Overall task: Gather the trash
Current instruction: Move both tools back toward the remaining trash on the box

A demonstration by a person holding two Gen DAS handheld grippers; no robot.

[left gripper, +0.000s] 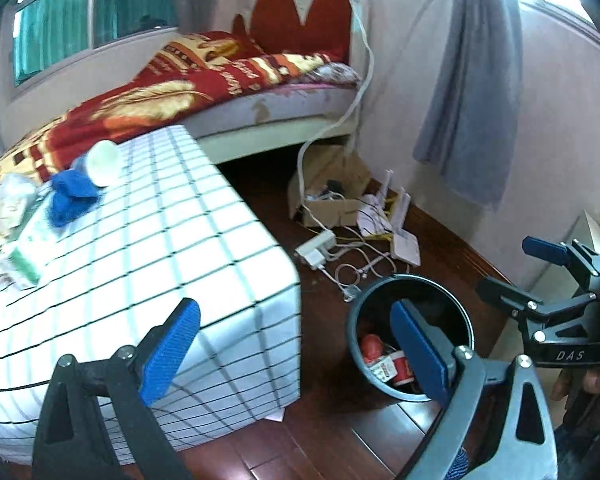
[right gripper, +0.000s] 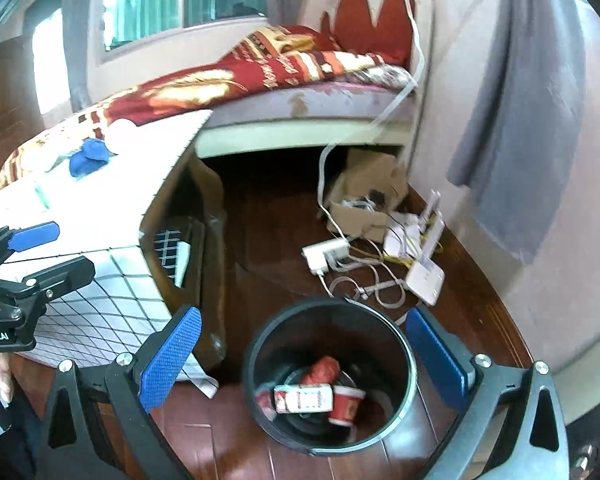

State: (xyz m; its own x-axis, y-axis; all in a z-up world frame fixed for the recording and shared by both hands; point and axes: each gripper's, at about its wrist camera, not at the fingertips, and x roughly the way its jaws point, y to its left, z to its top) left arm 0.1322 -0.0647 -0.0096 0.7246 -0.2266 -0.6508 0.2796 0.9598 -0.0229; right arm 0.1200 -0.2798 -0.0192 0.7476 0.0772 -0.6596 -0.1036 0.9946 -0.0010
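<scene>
Both tools are spread wide and hold nothing: the left tool (left gripper: 296, 350) hangs between the checked-cloth counter (left gripper: 172, 240) and the black trash bin (left gripper: 410, 280) on the floor. The right tool (right gripper: 304, 354) is over the bin (right gripper: 260, 344). Only its view shows the red cup (right gripper: 346, 402) and red-and-white carton (right gripper: 304, 399) clearly. The left view shows the counter's blue cloth (left gripper: 72, 196), white cup (left gripper: 106, 162) and wrappers (left gripper: 14, 232).

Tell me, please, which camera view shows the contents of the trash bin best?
The right wrist view: it looks almost straight down into the trash bin, showing a red cup and a red-and-white pack. In the left wrist view the left claw's finger covers part of the bin's opening.
</scene>
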